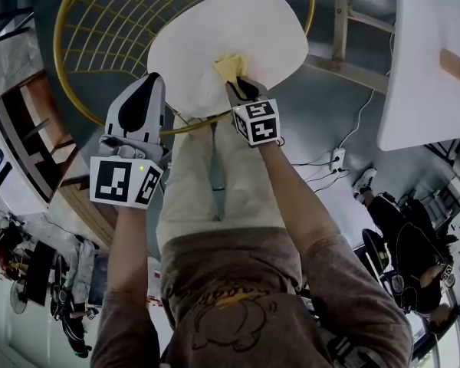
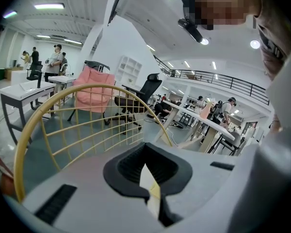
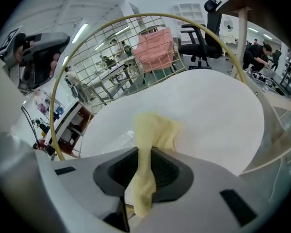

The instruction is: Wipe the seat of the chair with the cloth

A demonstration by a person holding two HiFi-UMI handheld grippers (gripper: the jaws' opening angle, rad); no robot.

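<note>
We look steeply down on a chair with a round white seat point(image 1: 249, 25) and a curved back of yellow wire grid point(image 1: 100, 21). It stands on a grey floor point(image 1: 322, 106). Our own legs in pale trousers point(image 1: 215, 175) reach toward the chair from below.

The right claw point(image 1: 241, 90) is over the near edge of the seat. Its two dark jaws are clamped on one end of a pale yellow cloth point(image 1: 231, 67). The rest of the cloth is bunched just ahead of the jaws and lies on the white seat. In the right gripper view the cloth runs up between the jaws as a narrow twisted strip, then spreads into a loose crumpled heap on the seat.

The left claw point(image 1: 155, 79) hangs at the left edge of the seat, just beside the yellow rim of the back. Its jaws meet at their tips and hold nothing. We cannot tell whether it touches the seat.
</note>
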